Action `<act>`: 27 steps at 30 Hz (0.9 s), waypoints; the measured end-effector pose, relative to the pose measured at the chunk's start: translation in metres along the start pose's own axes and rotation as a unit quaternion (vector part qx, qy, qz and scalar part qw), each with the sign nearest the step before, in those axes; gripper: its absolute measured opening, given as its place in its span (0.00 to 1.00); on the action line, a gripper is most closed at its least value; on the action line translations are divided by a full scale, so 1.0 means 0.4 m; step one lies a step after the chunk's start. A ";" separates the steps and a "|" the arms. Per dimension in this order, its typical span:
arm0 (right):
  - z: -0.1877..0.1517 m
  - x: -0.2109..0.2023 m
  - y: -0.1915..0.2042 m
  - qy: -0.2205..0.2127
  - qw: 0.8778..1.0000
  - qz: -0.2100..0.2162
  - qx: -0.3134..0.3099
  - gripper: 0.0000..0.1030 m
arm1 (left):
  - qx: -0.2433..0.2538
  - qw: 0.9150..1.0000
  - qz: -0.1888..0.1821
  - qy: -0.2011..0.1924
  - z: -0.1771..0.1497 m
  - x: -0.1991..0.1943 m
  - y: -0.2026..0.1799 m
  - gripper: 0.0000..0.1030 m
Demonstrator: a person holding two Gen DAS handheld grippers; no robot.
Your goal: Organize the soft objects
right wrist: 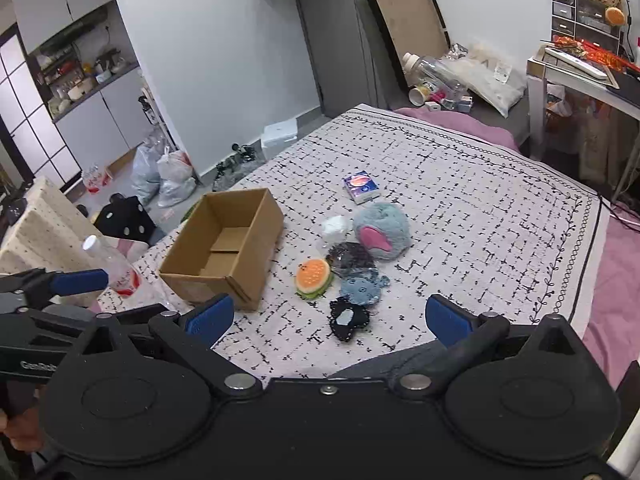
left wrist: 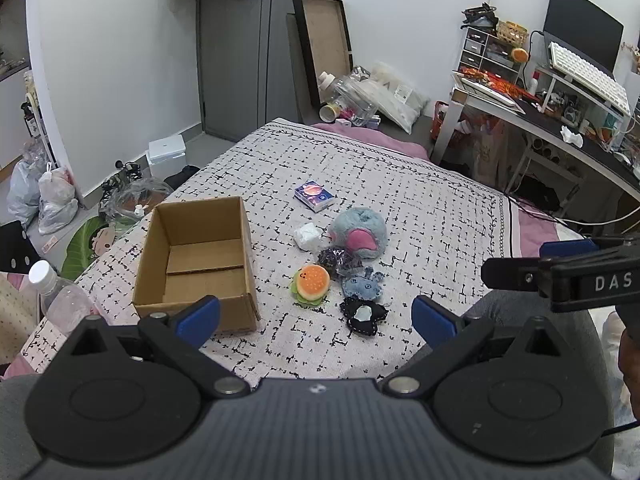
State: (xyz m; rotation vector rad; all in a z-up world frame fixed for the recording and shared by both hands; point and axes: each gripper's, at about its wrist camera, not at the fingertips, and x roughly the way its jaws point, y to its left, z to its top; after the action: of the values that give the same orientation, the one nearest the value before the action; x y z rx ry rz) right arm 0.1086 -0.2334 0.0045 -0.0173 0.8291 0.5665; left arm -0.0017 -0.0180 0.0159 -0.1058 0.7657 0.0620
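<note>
We find the patterned bedspread (left wrist: 400, 184) bearing an open cardboard box (left wrist: 200, 256), empty, evidently the intended receptacle. Right of the box lies a cluster of soft items, none yet stowed: a blue-and-pink plush ball (left wrist: 360, 232) farthest from us, a burger plush (left wrist: 311, 283) nearest the box, a blue plush figure (left wrist: 363, 285), and a black plush charm (left wrist: 363, 315). A small card pack (left wrist: 314, 196) sits beyond the box's far right corner. Left gripper (left wrist: 316, 316) and right gripper (right wrist: 328, 316) hover short of the box, jaws spread wide, holding nothing.
</note>
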 end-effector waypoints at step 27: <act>-0.003 0.124 -0.100 0.001 0.998 0.014 0.055 1.00 | -0.019 1.000 -0.008 0.008 0.011 0.151 -0.036 0.97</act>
State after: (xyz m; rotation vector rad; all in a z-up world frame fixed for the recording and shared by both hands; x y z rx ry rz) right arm 0.1537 -0.2445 -0.0389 0.0936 0.8631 0.5471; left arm 0.0462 -0.0309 -0.0216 -0.1490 0.7805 0.0616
